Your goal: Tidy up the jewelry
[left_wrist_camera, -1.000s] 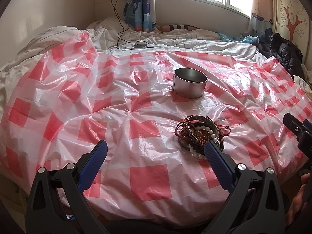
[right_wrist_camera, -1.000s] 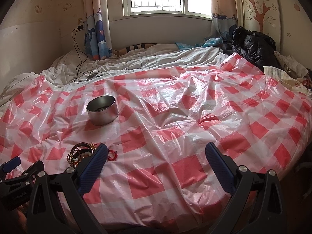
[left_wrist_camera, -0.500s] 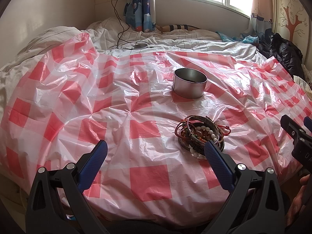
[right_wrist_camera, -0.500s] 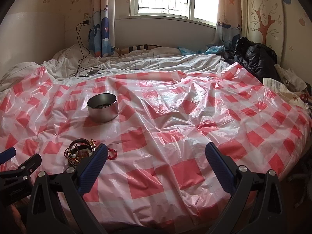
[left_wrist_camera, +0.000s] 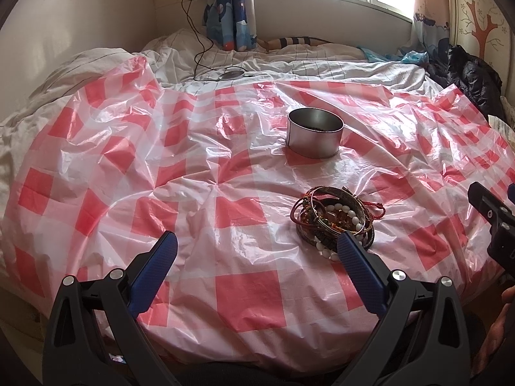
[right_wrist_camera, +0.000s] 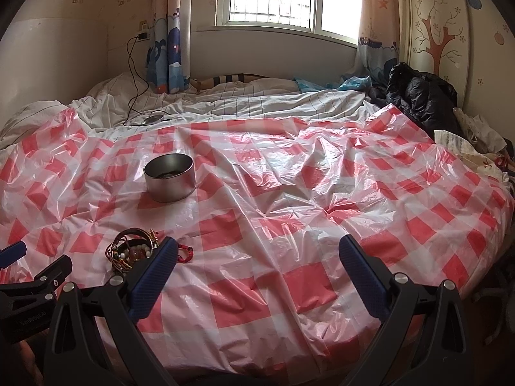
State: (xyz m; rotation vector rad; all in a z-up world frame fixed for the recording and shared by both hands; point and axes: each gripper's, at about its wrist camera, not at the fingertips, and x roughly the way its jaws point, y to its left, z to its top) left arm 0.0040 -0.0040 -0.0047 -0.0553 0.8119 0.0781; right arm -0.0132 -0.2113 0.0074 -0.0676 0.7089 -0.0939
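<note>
Left gripper [left_wrist_camera: 256,249]: jaws wide, empty, nearest.
Right gripper [right_wrist_camera: 257,252]: jaws wide, empty.
Bracelets [left_wrist_camera: 334,217]: piled on the checked sheet [left_wrist_camera: 225,167], just beyond the left gripper's right finger.
Tin [left_wrist_camera: 314,132]: upright, farther back.

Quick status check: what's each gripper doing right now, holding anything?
Left gripper: open, empty, hovering near the bracelet pile.
Right gripper: open, empty, above the checkered plastic sheet.
</note>
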